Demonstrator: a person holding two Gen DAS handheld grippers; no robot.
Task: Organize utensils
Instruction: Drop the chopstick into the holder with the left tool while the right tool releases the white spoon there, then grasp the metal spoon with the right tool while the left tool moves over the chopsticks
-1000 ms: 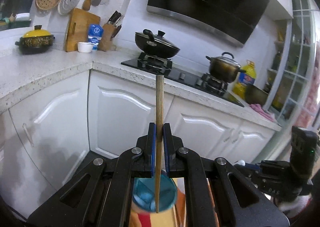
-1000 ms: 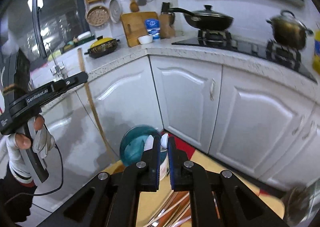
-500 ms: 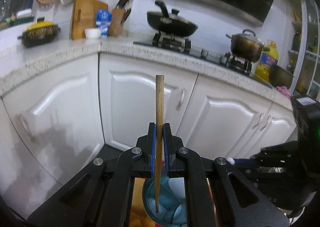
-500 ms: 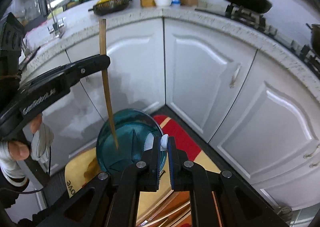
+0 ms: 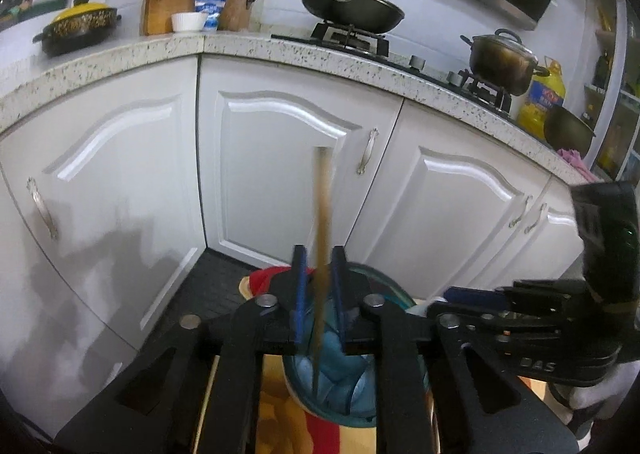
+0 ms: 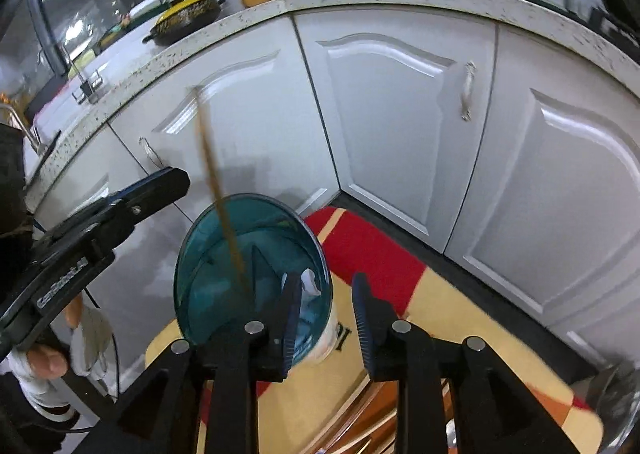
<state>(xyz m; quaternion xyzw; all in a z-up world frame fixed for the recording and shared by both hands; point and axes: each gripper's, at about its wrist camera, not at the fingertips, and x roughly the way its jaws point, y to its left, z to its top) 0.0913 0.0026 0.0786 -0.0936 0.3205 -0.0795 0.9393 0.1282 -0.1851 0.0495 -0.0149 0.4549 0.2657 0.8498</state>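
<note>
Left jaws: the left gripper held a wooden chopstick pinched upright a second ago; its jaws are now opening, a narrow gap showing on both sides of the blurred stick, so the pads no longer press it.
Right jaws: the right gripper was closed on a white spoon a second ago; its jaws are opening, moderately apart, with nothing between them.
Chopstick: in the right wrist view it slants from 11 o'clock down into the holder, its tip already below the rim.
Spoon: a white piece sits inside the holder at its 4 o'clock wall, likely the released spoon.
Holder: the teal utensil holder stands on the yellow and red mat, directly below both grippers.
Meaning: both pieces look dropped in at once; two utensils are sorted.
Remaining: more sticks and utensils lie on the mat at 6 o'clock of the right wrist view.
In the way: the two grippers crowd the holder's mouth; white cabinet doors stand close behind, and a glass edge sits at 4 o'clock.
</note>
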